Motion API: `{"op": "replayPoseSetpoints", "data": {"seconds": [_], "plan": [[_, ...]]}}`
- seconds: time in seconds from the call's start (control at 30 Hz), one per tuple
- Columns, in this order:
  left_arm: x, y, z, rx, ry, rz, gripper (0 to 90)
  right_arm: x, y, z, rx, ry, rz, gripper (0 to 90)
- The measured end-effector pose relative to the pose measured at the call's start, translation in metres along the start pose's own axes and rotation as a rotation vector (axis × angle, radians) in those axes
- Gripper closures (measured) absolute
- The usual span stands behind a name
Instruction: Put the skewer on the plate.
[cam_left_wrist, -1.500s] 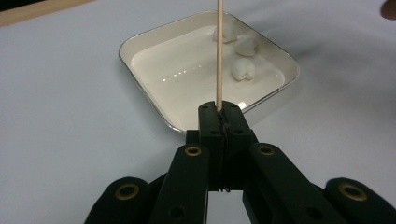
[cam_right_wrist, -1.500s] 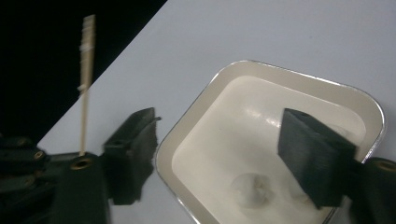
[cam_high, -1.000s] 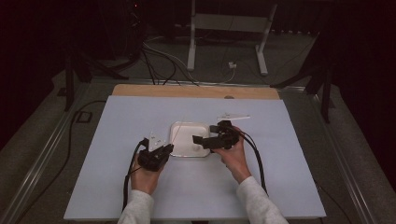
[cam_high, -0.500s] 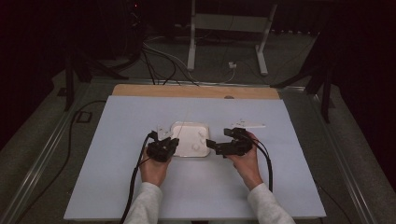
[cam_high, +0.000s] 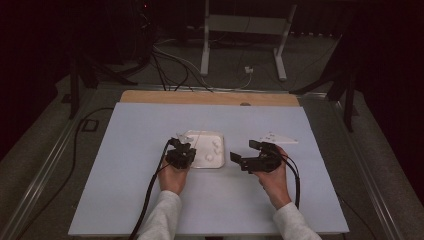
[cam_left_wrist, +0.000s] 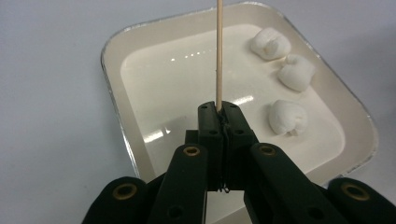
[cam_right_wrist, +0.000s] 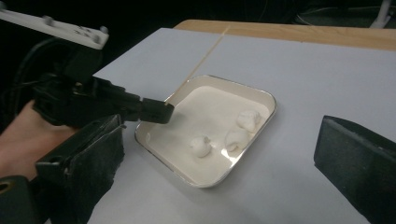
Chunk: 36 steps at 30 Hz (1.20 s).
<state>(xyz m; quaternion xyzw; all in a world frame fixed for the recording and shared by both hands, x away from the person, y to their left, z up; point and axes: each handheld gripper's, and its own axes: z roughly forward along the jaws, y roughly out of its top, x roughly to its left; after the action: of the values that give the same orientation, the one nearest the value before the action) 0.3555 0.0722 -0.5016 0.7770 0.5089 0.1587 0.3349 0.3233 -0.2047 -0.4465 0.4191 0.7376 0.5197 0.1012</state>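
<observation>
A shallow white tray (cam_high: 200, 133) lies mid-table with three white marshmallows (cam_high: 215, 146) along its right side. My left gripper (cam_high: 183, 146) hovers at the tray's left edge, shut on a thin wooden skewer (cam_left_wrist: 218, 51) that sticks straight out over the tray (cam_left_wrist: 109, 70). The marshmallows (cam_left_wrist: 288, 116) lie to the right of the skewer, apart from it. My right gripper (cam_high: 244, 151) is just right of the tray, open, nothing between its jaws. In the right gripper view the left gripper (cam_right_wrist: 156, 109) and its skewer (cam_right_wrist: 201, 63) reach over the tray's (cam_right_wrist: 261, 122) near-left corner.
The pale blue table mat (cam_high: 130, 200) ends at a wooden strip (cam_high: 210, 97) at the far side. Black cables (cam_high: 150, 195) trail from both grippers toward the person. Stands and cords occupy the dark floor beyond.
The left gripper has moved forward and right to the tray's left edge with the skewer. The right gripper has shifted right, from over the tray to beside it.
</observation>
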Motion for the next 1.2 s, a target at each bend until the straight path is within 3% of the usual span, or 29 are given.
{"op": "replayPoseSetpoints", "data": {"seconds": [0.13, 0.33, 0.5, 0.73, 0.9, 1.0, 1.2], "plan": [[-0.001, -0.001, 0.003, 0.032, 0.005, -0.013, 89.4, -0.002, -0.004, -0.007, -0.010, -0.001, 0.008, 1.6], [-0.004, -0.001, 0.003, 0.066, 0.004, -0.064, 88.3, -0.005, -0.008, -0.013, -0.019, -0.008, 0.018, 1.6], [-0.003, -0.004, 0.005, 0.081, 0.001, -0.095, 80.6, -0.004, -0.008, -0.016, -0.028, -0.004, 0.014, 1.6], [0.001, -0.005, -0.002, 0.001, -0.061, -0.099, 50.5, -0.003, -0.009, -0.016, -0.025, -0.006, 0.002, 1.6], [0.005, -0.003, -0.013, -0.060, -0.073, -0.087, 30.0, -0.003, -0.010, -0.017, -0.025, -0.010, 0.002, 1.6], [0.008, -0.003, -0.026, -0.108, -0.082, -0.056, 16.4, -0.002, -0.011, -0.019, -0.024, -0.020, -0.017, 1.5], [0.018, -0.005, -0.057, -0.209, -0.102, -0.021, 1.0, -0.003, -0.014, -0.024, -0.022, -0.048, -0.053, 1.5]]}}
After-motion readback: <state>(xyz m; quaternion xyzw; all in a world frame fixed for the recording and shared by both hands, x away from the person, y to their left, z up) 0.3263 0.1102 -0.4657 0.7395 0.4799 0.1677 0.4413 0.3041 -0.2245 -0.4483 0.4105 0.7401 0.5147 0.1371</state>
